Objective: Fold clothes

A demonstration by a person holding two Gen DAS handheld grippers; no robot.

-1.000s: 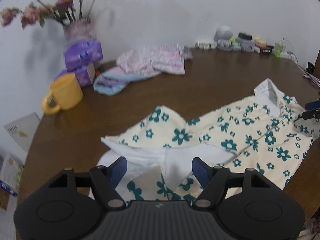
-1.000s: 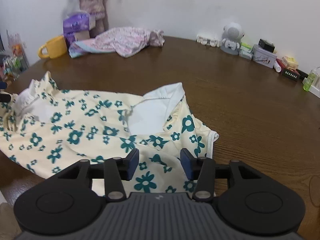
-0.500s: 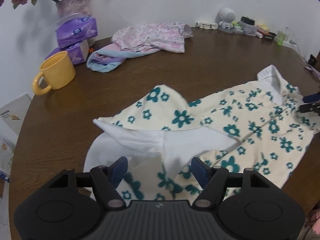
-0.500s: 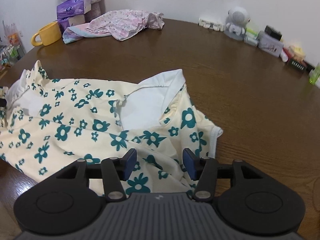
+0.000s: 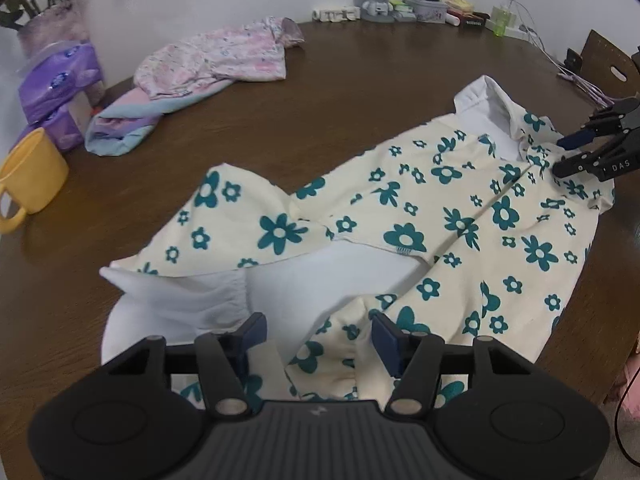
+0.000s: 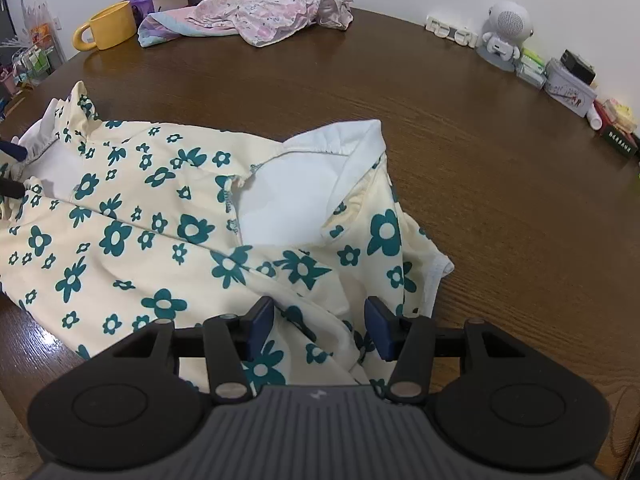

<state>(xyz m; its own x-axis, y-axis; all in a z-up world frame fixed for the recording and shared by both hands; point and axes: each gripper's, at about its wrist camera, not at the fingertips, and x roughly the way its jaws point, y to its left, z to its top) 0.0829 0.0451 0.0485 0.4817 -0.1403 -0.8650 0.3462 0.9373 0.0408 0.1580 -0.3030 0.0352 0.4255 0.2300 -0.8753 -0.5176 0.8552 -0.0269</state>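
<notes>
1. Cream cotton garment with teal flower print (image 5: 460,216) lies spread on the round dark-brown wooden table (image 5: 360,92), its white lining turned up in places; it runs under and ahead of both sets of jaws.
2. Left gripper (image 5: 320,334) hangs over one end of the garment with its jaws apart, cloth between them but not pinched.
3. Right gripper (image 6: 320,322) hangs over the other end, jaws likewise apart over loose cloth.
4. Far ahead of the left jaws a crumpled pink patterned garment (image 5: 224,56) lies by the white wall; left of it stand purple tissue packs (image 5: 56,88) and a yellow mug (image 5: 30,178).
5. Ahead and right of the right jaws, a small white robot figure (image 6: 504,32) stands at the table's edge.
6. Against a second ago, both views sit closer over the cloth and the jaws are equally wide.
</notes>
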